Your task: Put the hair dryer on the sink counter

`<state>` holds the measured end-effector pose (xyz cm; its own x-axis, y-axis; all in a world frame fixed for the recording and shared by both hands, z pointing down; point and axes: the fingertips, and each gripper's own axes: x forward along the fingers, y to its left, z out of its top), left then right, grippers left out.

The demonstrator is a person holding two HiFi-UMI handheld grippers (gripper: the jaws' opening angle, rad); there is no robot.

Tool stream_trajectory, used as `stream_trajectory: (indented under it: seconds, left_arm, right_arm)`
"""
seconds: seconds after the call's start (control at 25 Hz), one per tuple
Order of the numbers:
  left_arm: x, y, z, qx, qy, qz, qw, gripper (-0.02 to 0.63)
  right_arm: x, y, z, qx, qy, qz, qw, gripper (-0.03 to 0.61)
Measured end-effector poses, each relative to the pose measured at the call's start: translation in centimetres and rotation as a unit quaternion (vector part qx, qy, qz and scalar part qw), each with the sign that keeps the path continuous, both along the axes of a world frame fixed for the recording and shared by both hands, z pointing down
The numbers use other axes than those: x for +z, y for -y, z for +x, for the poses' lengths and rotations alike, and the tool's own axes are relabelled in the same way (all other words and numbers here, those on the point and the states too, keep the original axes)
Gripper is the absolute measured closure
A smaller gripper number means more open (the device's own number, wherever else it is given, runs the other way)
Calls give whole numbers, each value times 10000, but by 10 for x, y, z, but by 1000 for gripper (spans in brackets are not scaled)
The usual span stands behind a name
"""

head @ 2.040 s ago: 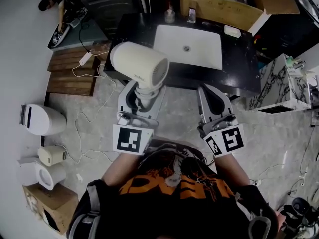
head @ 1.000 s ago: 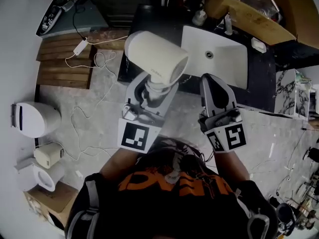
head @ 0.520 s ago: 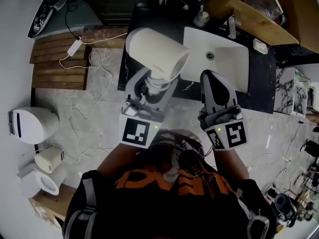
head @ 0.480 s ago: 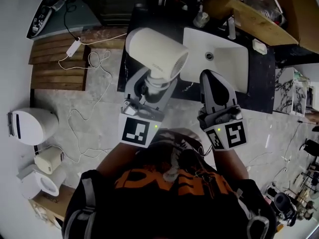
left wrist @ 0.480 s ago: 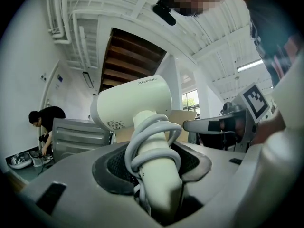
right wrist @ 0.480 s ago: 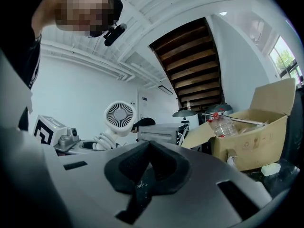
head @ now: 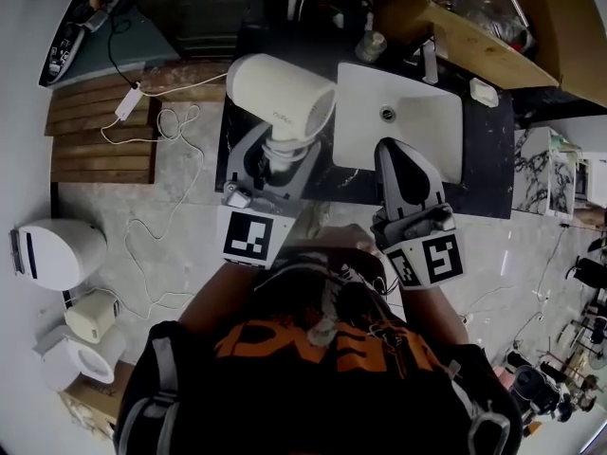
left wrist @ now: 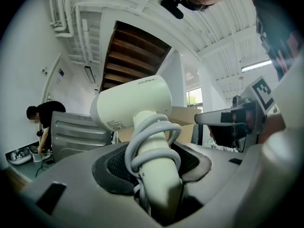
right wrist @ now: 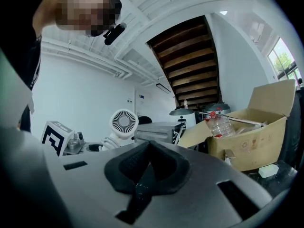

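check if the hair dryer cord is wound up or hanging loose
Wound up. In the left gripper view the cord loops in coils around the handle of the hair dryer, which the left gripper clamps.

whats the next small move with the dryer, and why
Probably lower the dryer onto the counter left of the basin. The left claw grips its handle, and in the head view it appears over that end of the counter, not yet set down.

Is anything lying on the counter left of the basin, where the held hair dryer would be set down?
Nothing visible: the hair dryer, clamped in the left tool, hangs over bare sink counter; the bottle stands farther back.
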<state>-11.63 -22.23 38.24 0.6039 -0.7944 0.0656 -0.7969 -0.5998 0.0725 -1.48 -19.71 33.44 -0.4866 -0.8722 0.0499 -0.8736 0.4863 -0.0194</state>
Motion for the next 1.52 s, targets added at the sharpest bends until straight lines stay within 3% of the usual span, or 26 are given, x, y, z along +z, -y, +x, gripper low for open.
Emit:
stream_trajectory:
  seconds: [0.36,0.52,0.68,1.04,1.36,1.52]
  left_arm:
    - [16,22,4,-218,-1,-361,9991,357]
    - [45,40,3,-246,41,-821,9963,357]
    - [91,59,1,-329,332,-1333,9900,359]
    - [199,98,1,-433,788,-2827,9550,359]
    - [250,117,-8,-642,1120,-3549,9259,359]
    - [259,117,-7,-631,1132,-3755,9177,359]
  right_arm:
    - [-5,25,1,-399,146,73,9991,565]
    - [-9,32,5,-439,201,122,9988,565]
    - [-10,34,18,-377,232,97,9990,565]
    - [-8,35,38,-144,236,12,9996,566]
    - [-2,34,53,27,202,-126,9997,565]
    - [-6,34,49,-32,172,-100,9998,565]
